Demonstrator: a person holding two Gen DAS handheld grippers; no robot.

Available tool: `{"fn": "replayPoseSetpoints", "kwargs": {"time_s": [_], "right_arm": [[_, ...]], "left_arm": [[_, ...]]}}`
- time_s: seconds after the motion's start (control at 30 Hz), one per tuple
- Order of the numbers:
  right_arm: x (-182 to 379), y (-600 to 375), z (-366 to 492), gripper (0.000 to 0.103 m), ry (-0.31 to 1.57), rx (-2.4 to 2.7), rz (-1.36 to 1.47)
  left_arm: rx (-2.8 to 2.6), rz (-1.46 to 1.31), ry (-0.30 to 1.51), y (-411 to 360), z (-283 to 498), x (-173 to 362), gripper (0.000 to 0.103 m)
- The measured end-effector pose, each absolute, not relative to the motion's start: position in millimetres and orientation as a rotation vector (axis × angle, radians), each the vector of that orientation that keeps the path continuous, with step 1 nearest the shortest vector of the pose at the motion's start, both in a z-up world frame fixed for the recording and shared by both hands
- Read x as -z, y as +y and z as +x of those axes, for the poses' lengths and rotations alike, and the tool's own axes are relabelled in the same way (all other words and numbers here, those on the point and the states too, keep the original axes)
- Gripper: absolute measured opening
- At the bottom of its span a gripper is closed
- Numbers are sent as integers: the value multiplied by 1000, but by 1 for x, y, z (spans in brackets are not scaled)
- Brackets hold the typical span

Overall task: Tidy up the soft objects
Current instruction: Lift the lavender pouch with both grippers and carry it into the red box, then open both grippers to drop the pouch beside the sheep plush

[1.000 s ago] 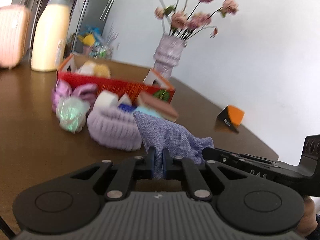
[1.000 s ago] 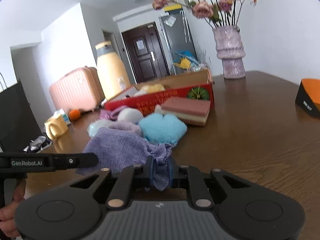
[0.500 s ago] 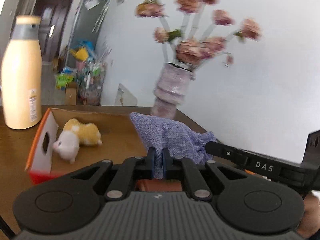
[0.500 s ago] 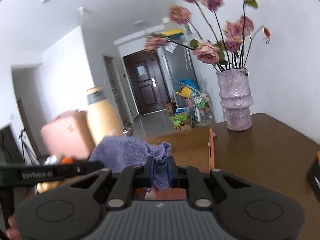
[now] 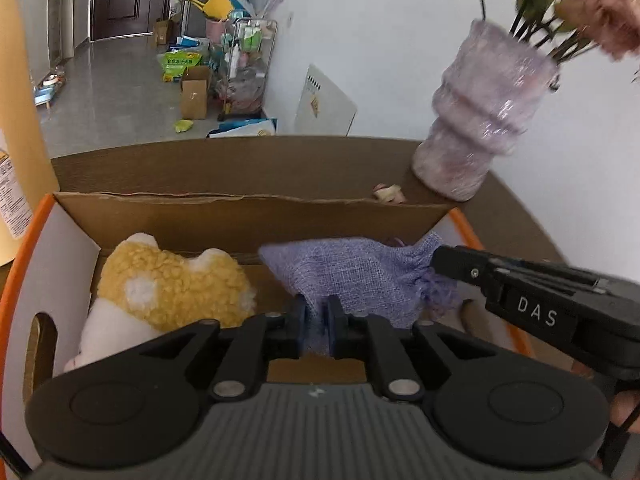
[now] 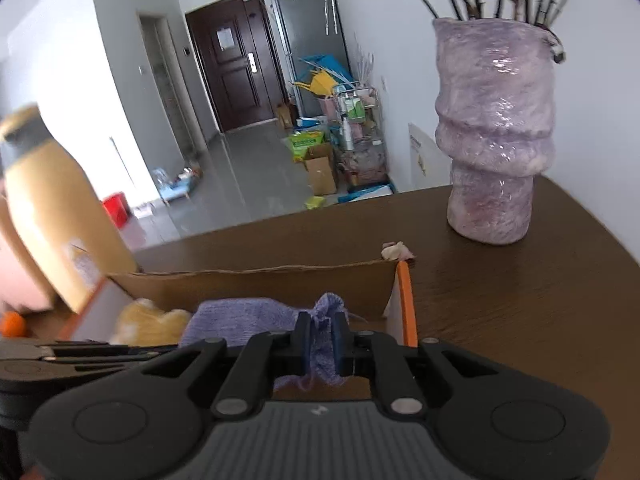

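A lilac woven pouch (image 5: 360, 276) hangs stretched between both grippers, over the open cardboard box (image 5: 240, 204) with orange edges. My left gripper (image 5: 316, 312) pinches the pouch's lower corner; its jaws are opening slightly, with the cloth still pressed between the pads. My right gripper (image 6: 322, 328) is shut on the pouch's (image 6: 240, 316) gathered drawstring end. A yellow and white plush toy (image 5: 172, 292) lies in the left of the box. The right wrist view shows the plush (image 6: 148, 320) and the box wall (image 6: 260, 284) just beyond the fingers.
A purple vase (image 6: 496, 140) with flowers stands on the brown table (image 6: 520, 300) right of the box. A tall cream bottle (image 6: 52, 208) stands at the left. A small pale scrap (image 6: 396, 250) lies by the box's far right corner.
Both grippers have carried the pouch forward from above the pile of soft things to over the box. The vase and box now loom much closer.
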State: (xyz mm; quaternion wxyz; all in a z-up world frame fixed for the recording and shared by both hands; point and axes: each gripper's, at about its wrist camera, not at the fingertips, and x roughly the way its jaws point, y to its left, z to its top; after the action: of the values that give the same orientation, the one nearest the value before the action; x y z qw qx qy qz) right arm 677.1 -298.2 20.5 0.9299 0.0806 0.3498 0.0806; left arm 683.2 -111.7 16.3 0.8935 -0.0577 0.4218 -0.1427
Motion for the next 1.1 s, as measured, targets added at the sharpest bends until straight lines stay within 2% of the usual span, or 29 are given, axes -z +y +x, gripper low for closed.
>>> {"fn": "replayPoseSetpoints", "kwargs": {"time_s": [0.07,0.17,0.2,0.27,0.47,0.7,0.83,0.97,1.1], "right_arm": [[-14,-293,687,13,729,-146,137],[-8,-286,695,19,741,-144,90],[-8,-284,695,25,741,-138,69],[-11,-283,695,34,738,-136,63],[-43,-285,674,39,681,-143,28],[-98,-290,600,54,589,-175,-14],[-117,-292,546,57,555,-188,-21],[-122,-290,480,62,514,-208,-24],[-114,-282,412,67,452,-243,-25]], "left_arm": [[283,-94,880,-114,687,-11,11],[279,-75,861,-110,684,-12,23],[279,-68,854,-110,684,-14,30],[274,-57,836,-106,679,-22,31],[247,-18,743,-83,644,-66,41],[179,33,616,-49,567,-119,59],[150,72,523,-35,503,-133,74],[145,81,445,-19,438,-129,81],[106,123,412,-5,372,-109,82]]}}
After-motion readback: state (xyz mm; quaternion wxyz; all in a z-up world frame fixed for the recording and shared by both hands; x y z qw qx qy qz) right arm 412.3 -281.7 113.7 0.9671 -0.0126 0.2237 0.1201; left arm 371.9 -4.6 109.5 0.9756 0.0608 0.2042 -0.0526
